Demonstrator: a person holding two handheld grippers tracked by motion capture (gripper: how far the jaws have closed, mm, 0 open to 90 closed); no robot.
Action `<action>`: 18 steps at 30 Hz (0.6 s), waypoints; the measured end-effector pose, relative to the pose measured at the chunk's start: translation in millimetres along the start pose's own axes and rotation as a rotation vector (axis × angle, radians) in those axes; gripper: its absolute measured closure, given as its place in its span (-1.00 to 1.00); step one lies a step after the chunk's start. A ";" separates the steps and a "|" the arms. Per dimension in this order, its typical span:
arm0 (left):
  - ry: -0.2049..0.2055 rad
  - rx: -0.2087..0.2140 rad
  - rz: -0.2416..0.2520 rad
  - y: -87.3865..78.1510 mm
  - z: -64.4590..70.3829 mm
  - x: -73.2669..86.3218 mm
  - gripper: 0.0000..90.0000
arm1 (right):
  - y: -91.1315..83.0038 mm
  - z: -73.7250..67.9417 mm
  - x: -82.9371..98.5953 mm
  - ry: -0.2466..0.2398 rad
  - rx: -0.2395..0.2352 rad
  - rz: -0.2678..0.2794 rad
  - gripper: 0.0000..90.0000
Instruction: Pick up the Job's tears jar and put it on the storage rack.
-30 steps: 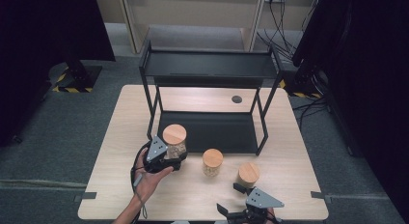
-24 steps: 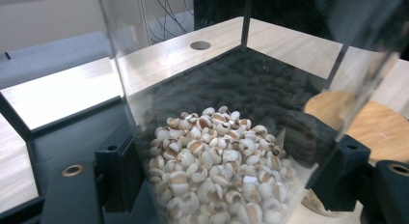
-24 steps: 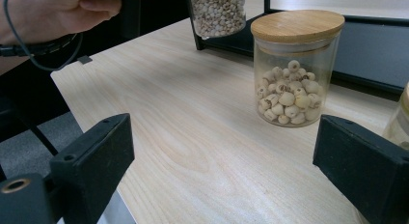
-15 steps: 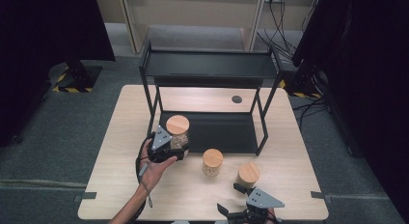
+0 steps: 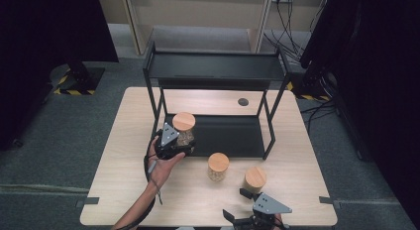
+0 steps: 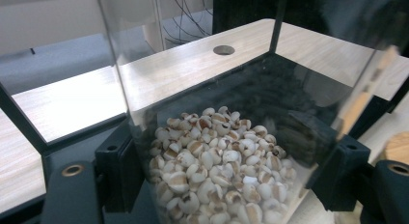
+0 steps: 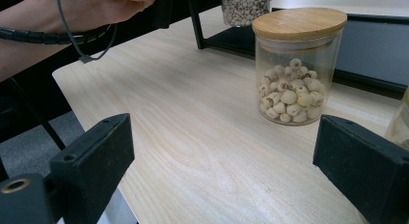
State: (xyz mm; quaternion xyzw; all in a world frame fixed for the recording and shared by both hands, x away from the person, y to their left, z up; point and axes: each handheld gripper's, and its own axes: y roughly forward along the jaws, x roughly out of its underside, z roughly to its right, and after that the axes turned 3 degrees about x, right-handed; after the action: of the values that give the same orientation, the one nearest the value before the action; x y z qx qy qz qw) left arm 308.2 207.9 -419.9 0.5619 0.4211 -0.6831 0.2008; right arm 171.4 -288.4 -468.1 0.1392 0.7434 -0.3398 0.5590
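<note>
My left gripper (image 5: 181, 141) is shut on a glass jar of pale grains (image 5: 184, 131) with a wooden lid, held in the air at the front left corner of the black two-tier rack (image 5: 213, 71). In the left gripper view the grain jar (image 6: 217, 161) sits between the two jaws, just before the rack's lower shelf (image 6: 270, 89). A second lidded jar of round seeds (image 5: 218, 165) (image 7: 296, 64) stands on the table. A third jar (image 5: 255, 179) stands to its right. My right gripper (image 5: 242, 205) (image 7: 231, 156) rests open at the table's front edge, facing the seed jar.
The wooden table (image 5: 124, 155) has a round cable hole (image 5: 242, 101) behind the rack. The rack's lower shelf (image 5: 228, 133) is bare. A person's forearm (image 5: 148, 190) reaches in from the bottom left. Dark curtains and cables lie beyond the table.
The left gripper has carried the grain jar a little up and forward toward the rack's lower shelf. The right gripper and the two standing jars have not moved.
</note>
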 end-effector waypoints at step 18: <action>-0.017 -0.042 0.004 26.2 1.3 2.3 -0.44 | -1.2 0.1 0.7 0.000 0.000 0.004 -0.84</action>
State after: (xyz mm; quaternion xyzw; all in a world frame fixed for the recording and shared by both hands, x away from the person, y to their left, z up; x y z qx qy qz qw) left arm 326.3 192.6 -431.2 0.5526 0.4323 -0.6786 0.2175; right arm 170.4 -289.5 -468.3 0.1406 0.7433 -0.3385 0.5596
